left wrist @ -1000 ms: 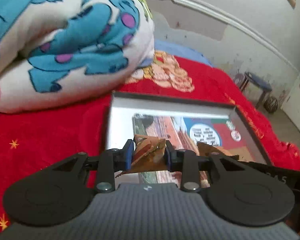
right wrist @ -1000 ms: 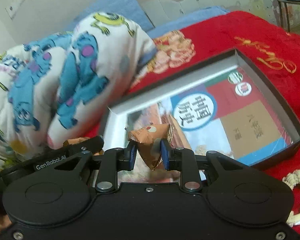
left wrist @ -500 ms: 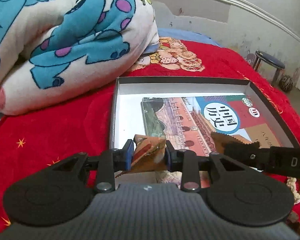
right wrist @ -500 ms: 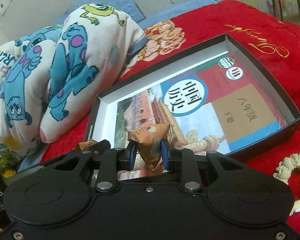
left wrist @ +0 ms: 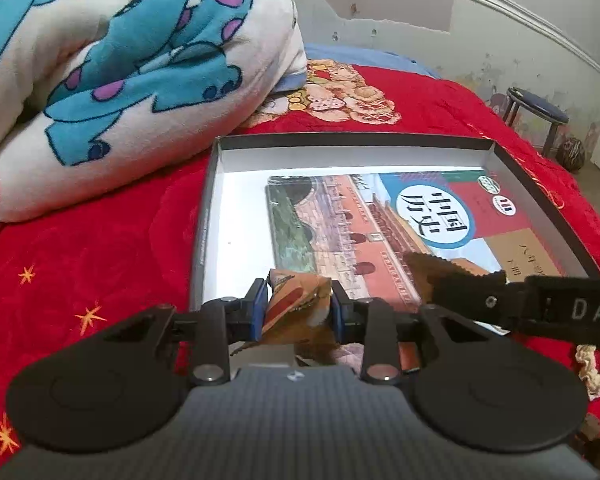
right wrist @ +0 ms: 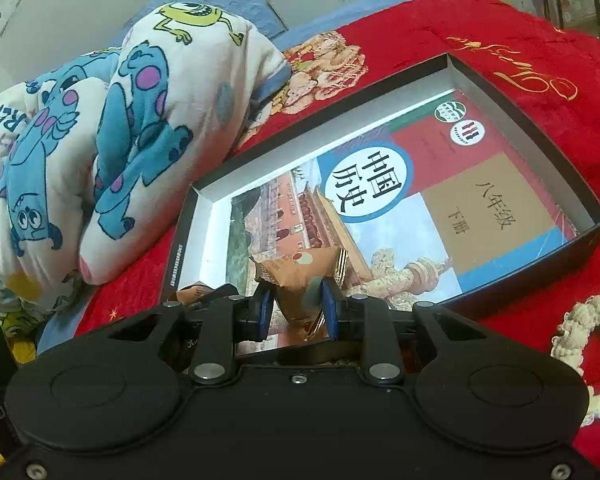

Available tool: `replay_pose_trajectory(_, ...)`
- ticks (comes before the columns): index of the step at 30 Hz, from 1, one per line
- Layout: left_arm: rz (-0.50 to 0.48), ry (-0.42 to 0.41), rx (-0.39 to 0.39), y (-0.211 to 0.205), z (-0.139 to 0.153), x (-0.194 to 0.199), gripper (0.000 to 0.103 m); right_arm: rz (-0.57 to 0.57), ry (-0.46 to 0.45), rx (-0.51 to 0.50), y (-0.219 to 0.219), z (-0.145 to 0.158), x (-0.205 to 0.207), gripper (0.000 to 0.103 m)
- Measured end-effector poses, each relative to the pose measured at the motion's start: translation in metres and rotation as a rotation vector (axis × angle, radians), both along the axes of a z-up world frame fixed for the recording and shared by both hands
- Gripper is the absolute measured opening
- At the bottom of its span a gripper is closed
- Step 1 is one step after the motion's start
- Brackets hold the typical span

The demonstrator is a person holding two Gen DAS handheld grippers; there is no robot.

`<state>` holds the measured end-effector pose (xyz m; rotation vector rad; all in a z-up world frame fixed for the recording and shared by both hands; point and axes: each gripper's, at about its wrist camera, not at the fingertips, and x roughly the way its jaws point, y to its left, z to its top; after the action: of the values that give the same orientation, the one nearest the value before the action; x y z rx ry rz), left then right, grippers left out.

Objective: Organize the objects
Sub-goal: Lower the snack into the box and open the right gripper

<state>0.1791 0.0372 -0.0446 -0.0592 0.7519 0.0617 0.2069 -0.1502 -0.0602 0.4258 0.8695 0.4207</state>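
Progress: midway by my judgement; I have both snack packets in hand over the near end of the box (left wrist: 204, 216), and neither is set down yet.
Left gripper (left wrist: 298, 312): closed onto a crinkled orange snack packet (left wrist: 296, 300), which I hold just above the box's near left corner, over the white floor of the box beside the book.
Right gripper (right wrist: 294, 306): closed onto a second orange packet (right wrist: 300, 276); it hangs over the near edge of the book, and a gold-striped seam of the wrapper sticks out past the right pad.
Box: a shallow black-walled tray with a white inside, lying on the red bedspread (left wrist: 80, 264).
Book (right wrist: 380, 208): a history textbook, already lying flat inside the box and filling most of it; I count that as done.
Left to do: lower and release both packets into the box; the free white strip along the left wall looks the likeliest place, though I may have to lay them on the book's cover.
Still outside: a cream knitted ring (right wrist: 584, 340) lies on the bedspread to the right of the box, likely next.
Surroundings: a folded cartoon-print blanket (left wrist: 100, 60) sits beyond the box, well clear of my path.
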Motion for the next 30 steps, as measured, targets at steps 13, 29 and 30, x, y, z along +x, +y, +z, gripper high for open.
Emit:
replay_pose_trajectory(13,-0.024,-0.013,-0.056,-0.003,-0.004,-0.001,0.037,-0.01,0.017,0.009,-0.001,-0.006,0.001,0.025)
replay_pose_trajectory(29,-0.044,-0.025,-0.068,-0.011,-0.01,-0.003,0.038,-0.015,0.029,-0.013,-0.001,-0.003,0.001,0.025)
replay_pose_trajectory(30,-0.047,-0.026,-0.061,-0.012,-0.01,-0.004,0.039,-0.015,0.03,-0.01,-0.002,-0.003,0.001,0.025)
